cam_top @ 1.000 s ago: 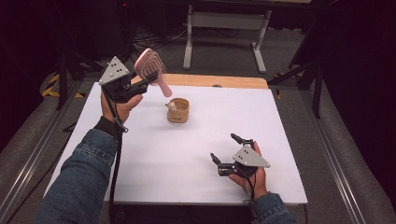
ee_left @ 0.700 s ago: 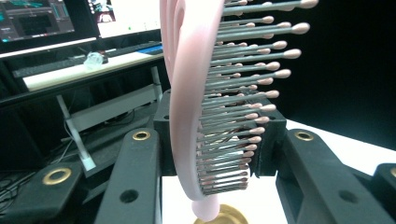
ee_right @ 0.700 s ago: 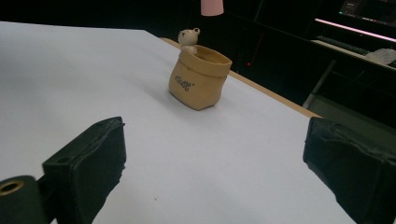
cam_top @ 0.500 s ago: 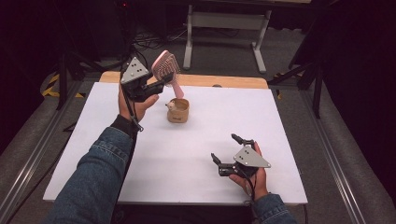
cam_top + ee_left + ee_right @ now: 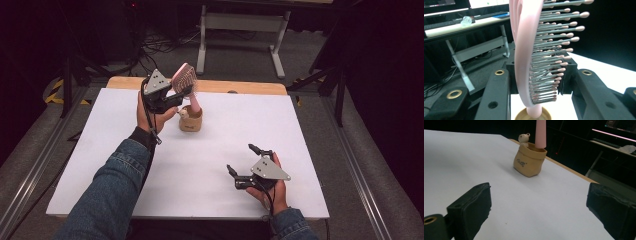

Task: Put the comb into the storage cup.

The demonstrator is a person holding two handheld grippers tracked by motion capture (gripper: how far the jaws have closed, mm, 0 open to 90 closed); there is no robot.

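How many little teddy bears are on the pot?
1. One small bear sits on the rim of the tan pot, beside the pink hairbrush handle going into it. The pot's far side is hidden, so another could be there.

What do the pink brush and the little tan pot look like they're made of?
Brush: looks like moulded plastic, smooth matte pink frame; thin grey pins with rounded pink tips, possibly metal or plastic. Pot: probably glazed ceramic shaped like a creased sack, with a soft sheen, printed lettering and a small bear figure on the rim; resin is possible.
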